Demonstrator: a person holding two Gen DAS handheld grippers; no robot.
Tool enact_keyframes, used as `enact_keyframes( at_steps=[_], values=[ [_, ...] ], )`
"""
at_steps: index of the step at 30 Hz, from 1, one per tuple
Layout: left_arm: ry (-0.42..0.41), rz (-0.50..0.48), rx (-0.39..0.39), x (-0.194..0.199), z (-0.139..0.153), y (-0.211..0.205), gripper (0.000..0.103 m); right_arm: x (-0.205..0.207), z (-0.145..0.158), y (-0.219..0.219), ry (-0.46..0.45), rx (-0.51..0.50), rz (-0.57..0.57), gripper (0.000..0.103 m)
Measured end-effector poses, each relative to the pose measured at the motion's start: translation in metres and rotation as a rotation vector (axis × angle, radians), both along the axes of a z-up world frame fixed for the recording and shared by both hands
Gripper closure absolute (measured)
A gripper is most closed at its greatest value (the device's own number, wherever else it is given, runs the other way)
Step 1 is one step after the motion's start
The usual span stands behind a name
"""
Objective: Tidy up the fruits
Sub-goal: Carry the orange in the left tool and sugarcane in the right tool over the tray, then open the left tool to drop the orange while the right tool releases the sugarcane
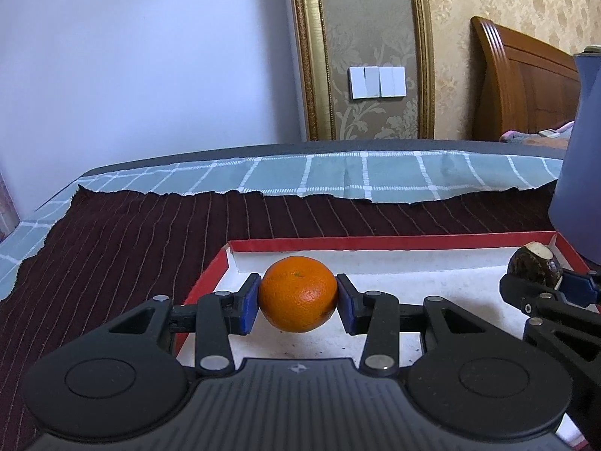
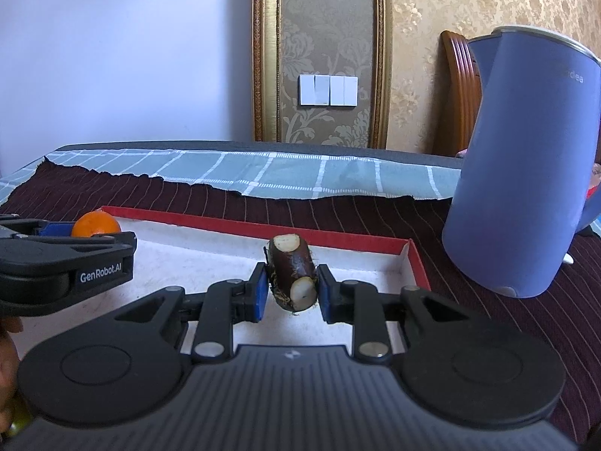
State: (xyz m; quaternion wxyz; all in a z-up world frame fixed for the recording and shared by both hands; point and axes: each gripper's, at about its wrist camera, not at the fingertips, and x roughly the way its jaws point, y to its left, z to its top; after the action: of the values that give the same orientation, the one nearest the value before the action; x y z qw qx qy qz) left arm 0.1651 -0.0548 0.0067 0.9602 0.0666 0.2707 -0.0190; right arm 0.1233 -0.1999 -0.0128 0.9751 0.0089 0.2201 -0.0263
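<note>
My left gripper [image 1: 298, 297] is shut on an orange [image 1: 298, 293], both blue pads pressed to its sides, just above the white floor of a red-rimmed tray [image 1: 375, 242]. My right gripper [image 2: 293, 289] is shut on a short dark-brown sugarcane piece [image 2: 293, 270] with pale cut ends, over the tray's right part [image 2: 263, 227]. In the left wrist view the cane piece [image 1: 535, 263] and the right gripper show at the far right. In the right wrist view the orange [image 2: 95, 224] and the left gripper show at the far left.
A tall blue electric kettle [image 2: 526, 173] stands on the dark red striped cloth [image 1: 112, 244] just right of the tray. A teal checked cloth [image 1: 338, 176] lies behind. A wall, gold frame and wooden headboard stand beyond the table.
</note>
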Motion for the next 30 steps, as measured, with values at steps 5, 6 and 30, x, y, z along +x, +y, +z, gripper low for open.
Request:
enact_keyframes(
  at_steps=[5, 6, 30],
  values=[
    [0.037, 0.018, -0.012, 0.010, -0.001, 0.005, 0.062, 0.003, 0.000, 0.000, 0.005, -0.001, -0.003, 0.077],
    [0.042, 0.021, -0.015, 0.011, -0.002, 0.007, 0.062, 0.004, 0.000, 0.000, 0.007, -0.001, -0.005, 0.077],
    [0.050, 0.049, -0.023, 0.023, -0.005, 0.017, 0.059, 0.012, -0.002, -0.018, 0.007, 0.065, -0.071, 0.074]
  ],
)
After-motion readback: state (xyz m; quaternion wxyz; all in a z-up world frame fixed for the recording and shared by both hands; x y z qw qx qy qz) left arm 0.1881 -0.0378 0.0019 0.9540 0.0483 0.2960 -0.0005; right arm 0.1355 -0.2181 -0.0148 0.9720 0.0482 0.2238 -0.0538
